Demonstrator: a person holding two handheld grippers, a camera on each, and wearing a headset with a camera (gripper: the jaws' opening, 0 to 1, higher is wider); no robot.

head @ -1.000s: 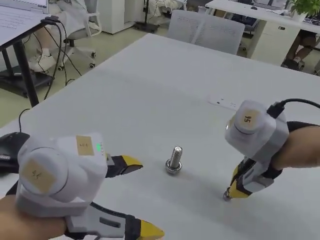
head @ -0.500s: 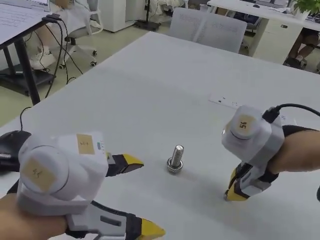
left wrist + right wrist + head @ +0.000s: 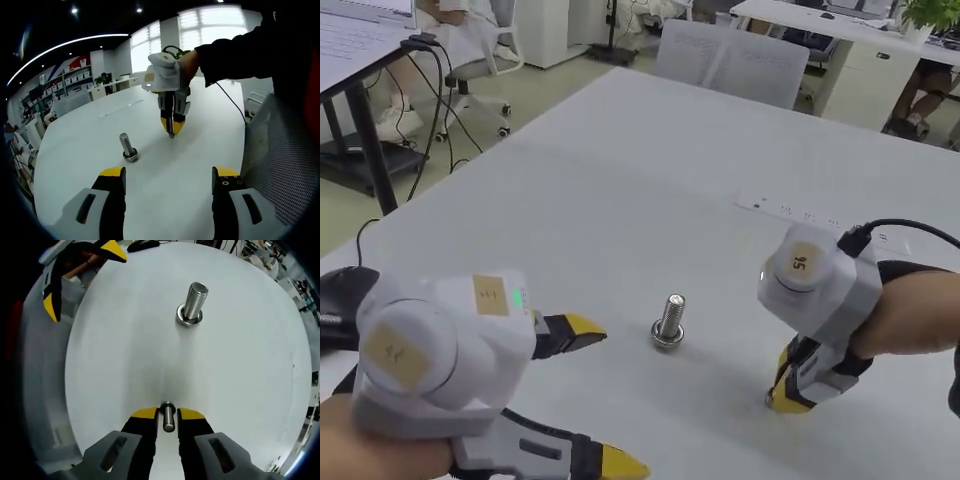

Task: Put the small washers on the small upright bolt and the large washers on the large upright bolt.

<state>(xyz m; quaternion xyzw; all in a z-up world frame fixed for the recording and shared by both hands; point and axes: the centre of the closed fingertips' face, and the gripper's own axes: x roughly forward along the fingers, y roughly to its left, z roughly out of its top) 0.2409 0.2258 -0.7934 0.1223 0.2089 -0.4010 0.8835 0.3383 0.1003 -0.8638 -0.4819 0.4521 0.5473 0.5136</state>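
my right gripper [image 3: 788, 398] is pinched tight on the small bolt [image 3: 167, 418], which stands on the table [image 3: 620, 180] under its tips, near the large bolt [image 3: 669, 318] but apart from it. my left gripper [image 3: 170, 174] hangs wide open, holding nothing. to seat the small bolt well i'd keep it plumb, press its base flat, then part the jaws evenly so it doesn't tip. i count two bolts, one of each size. washers [image 3: 189, 318] ring the large bolt's foot, how many i can't tell.

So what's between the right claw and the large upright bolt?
Only bare table between the right claw, gripping the small bolt, and the large bolt, in the right gripper view.
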